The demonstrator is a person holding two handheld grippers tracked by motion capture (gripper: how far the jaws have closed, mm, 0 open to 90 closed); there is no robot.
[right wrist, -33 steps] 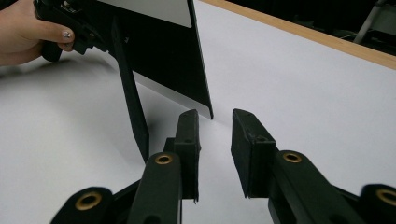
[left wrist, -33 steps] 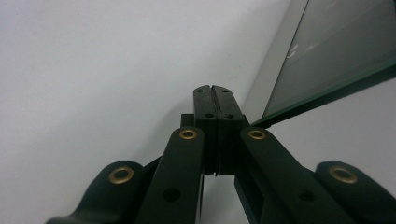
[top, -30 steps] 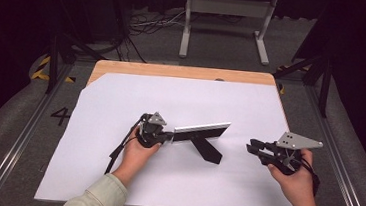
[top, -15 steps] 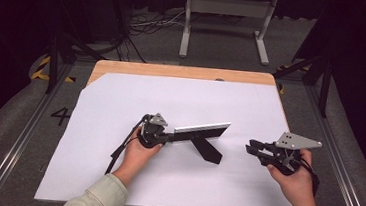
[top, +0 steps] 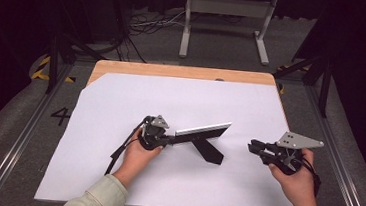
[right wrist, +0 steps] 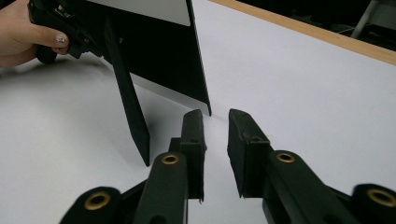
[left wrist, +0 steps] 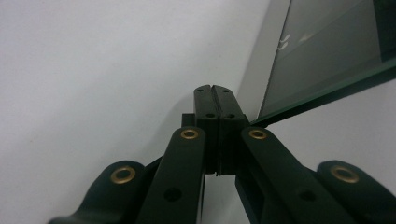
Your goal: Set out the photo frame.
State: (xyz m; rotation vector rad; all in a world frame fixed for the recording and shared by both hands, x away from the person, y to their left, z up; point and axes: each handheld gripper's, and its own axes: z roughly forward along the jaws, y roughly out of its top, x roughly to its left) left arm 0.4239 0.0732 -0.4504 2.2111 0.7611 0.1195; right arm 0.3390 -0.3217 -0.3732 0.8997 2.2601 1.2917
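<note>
A photo frame (top: 203,130) stands upright on the white table (top: 120,107), propped by its black rear leg (top: 209,151). My left gripper (top: 168,139) sits at the frame's left end. In the left gripper view its jaws (left wrist: 214,93) are pressed together with nothing between them, and the frame's glass face (left wrist: 327,46) rises just to their right. My right gripper (top: 257,148) hovers a short way right of the frame, apart from it. In the right gripper view it (right wrist: 217,119) is open and empty, pointing at the frame's dark back (right wrist: 159,51) and the leg (right wrist: 128,102).
A wooden strip (top: 183,72) shows along the table's far edge. Beyond it, on the floor, stand a white metal stand (top: 226,21) and cables. Metal rails (top: 337,156) run along both sides of the table.
</note>
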